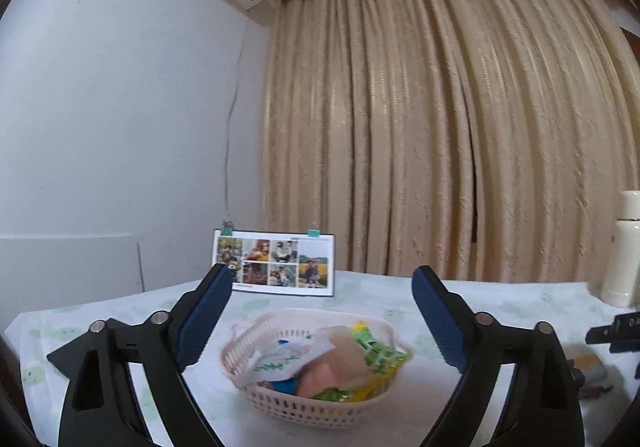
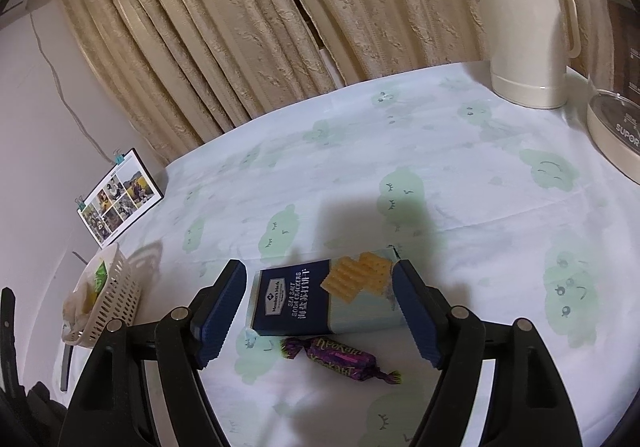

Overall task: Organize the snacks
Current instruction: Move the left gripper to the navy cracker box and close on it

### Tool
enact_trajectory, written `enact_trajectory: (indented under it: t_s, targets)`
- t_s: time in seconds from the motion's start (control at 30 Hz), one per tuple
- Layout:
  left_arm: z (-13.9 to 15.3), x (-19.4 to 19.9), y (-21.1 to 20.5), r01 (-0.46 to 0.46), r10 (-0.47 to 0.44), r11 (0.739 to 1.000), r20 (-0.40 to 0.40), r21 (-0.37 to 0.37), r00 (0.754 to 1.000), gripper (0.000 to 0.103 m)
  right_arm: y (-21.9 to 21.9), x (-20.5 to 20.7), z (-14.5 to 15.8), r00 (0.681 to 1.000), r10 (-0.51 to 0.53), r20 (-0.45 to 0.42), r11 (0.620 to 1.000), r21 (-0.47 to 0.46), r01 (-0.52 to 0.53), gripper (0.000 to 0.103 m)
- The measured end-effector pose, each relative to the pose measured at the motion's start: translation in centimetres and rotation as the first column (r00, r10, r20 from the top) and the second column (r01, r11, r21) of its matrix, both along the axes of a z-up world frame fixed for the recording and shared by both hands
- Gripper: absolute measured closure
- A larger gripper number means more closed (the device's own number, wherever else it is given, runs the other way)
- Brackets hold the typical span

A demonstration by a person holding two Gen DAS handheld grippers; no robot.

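Right gripper (image 2: 320, 311), jaws apart, is straddling the cracker pack (image 2: 320, 295) on the table (image 2: 460, 175), a candy (image 2: 340, 361) at 6 o'clock. Left gripper (image 1: 320, 321), jaws apart and empty, is hovering before the basket (image 1: 280, 403). Next, probably: closing, lifting, carrying basketward.

Candy (image 2: 339, 360) lies just before cracker box (image 2: 326, 293), basket (image 2: 116, 297) w/ snacks well left, jug (image 2: 526, 31) far behind-right.
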State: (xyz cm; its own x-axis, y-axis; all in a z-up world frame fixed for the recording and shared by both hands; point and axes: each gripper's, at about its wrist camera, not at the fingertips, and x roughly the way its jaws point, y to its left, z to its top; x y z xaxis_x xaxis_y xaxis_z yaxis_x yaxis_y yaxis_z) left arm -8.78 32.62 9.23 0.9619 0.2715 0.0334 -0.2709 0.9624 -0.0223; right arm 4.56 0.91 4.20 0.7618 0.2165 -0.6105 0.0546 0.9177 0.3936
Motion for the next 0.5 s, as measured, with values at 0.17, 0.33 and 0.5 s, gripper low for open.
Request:
enact_trajectory:
  t_s: [0.17,0.33,0.5]
  targets:
    - [-0.2,1.0,-1.7,0.095,-0.096,0.995,-0.073,-0.011,0.993,0.008,-0.4,-0.1,0.0,1.0,-0.009,-0.006,1.0,-0.001,0.009,0.029]
    - [-0.3,1.6,-3.6,0.192,-0.196,0.98,-0.134,-0.044,0.971,0.007,-0.7,0.1,-0.4,0.999,-0.007,-0.033,1.0,-0.006,0.007,0.028]
    - [-0.7,2.7,-5.7,0.29,-0.297,0.955,-0.219,-0.067,0.929,0.007,-0.9,-0.1,-0.2,1.0,0.002,-0.028,1.0,-0.014,-0.003,0.028]
